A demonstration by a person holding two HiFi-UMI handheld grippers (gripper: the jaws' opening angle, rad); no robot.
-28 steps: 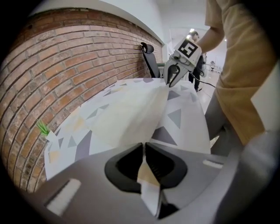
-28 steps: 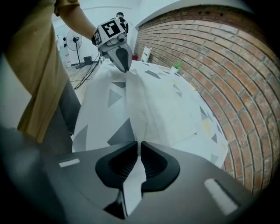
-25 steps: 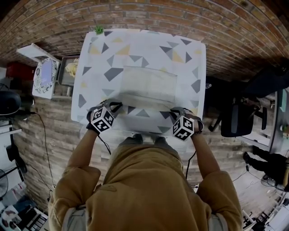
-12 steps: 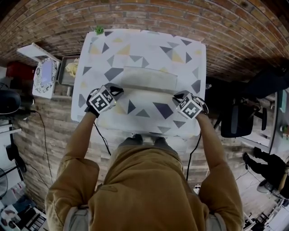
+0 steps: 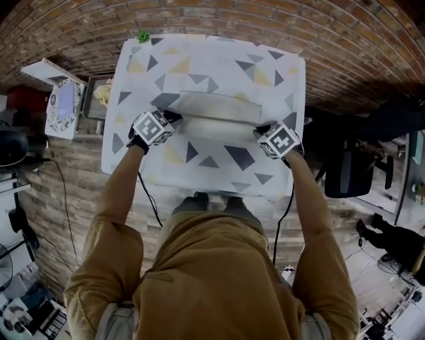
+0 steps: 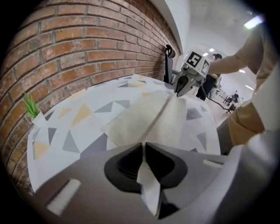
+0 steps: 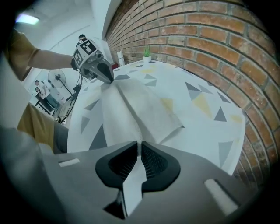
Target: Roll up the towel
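Observation:
A pale white towel (image 5: pixel 216 114) lies across the middle of the table (image 5: pixel 279 73), its near edge lifted and folded over toward the far side. My left gripper (image 5: pixel 174 117) is shut on the towel's (image 6: pixel 148 120) near left corner, a strip of cloth pinched between the pads. At the other end my right gripper (image 5: pixel 260 130) is shut on the towel's (image 7: pixel 131 109) near right corner. Each gripper view shows the opposite gripper: the right one (image 6: pixel 180 89) at the towel's far end, the left one (image 7: pixel 107 78) likewise.
The table wears a white cloth with grey and yellow triangles (image 5: pixel 239 157). A small green plant (image 5: pixel 142 36) stands at its far left corner, close to the brick wall (image 5: pixel 219 16). A side stand with a patterned plate (image 5: pixel 63 109) is at the left, a dark chair (image 5: pixel 348 176) at the right.
Both grippers moved away from me across the table, carrying the towel's near edge over the rest. The visible towel is now a narrower band.

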